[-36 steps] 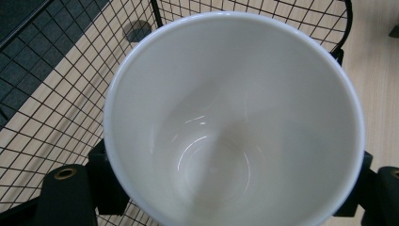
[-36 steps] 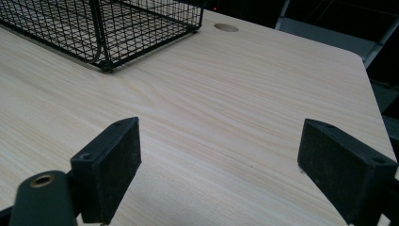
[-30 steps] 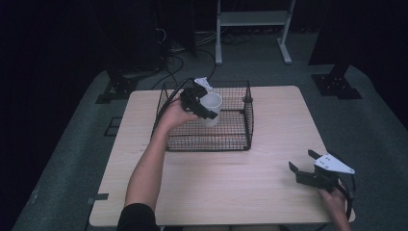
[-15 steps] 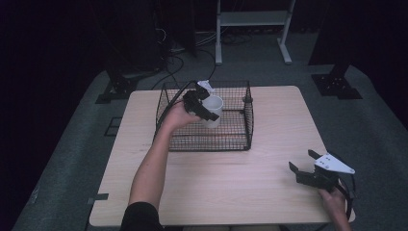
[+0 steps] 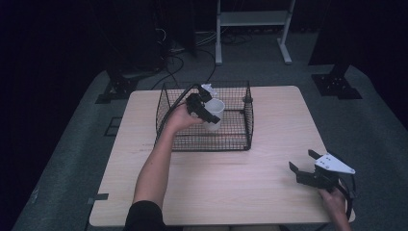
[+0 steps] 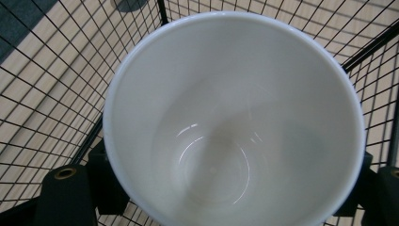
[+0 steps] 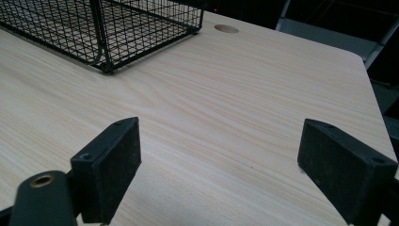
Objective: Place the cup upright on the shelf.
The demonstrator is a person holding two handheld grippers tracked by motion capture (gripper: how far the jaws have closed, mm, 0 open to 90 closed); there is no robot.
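High view: left gripper (image 5: 208,111) clamps a white cup (image 5: 214,114) inside the black wire basket (image 5: 202,139), which sits toward the far side of the pale wood-grain table (image 5: 231,183), left of the middle. The left gripper view adds what the high view can't: it looks straight down into the cup (image 6: 233,117), smooth glossy round interior, nothing in it, thick rounded rim, black jaws pressed on either side of its wall, square wire mesh and tabletop all around behind it. Right gripper (image 5: 308,166) rests low at the near right corner of the table, well apart from the basket, jaws spread wide with nothing between. The right gripper view shows its flat matte rectangular pads (image 7: 110,165), the basket corner (image 7: 106,52) and a round hole (image 7: 226,28) in the tabletop beyond it. Metal frame legs (image 5: 250,29) and loose cables (image 5: 192,45) on the grey floor behind the table.
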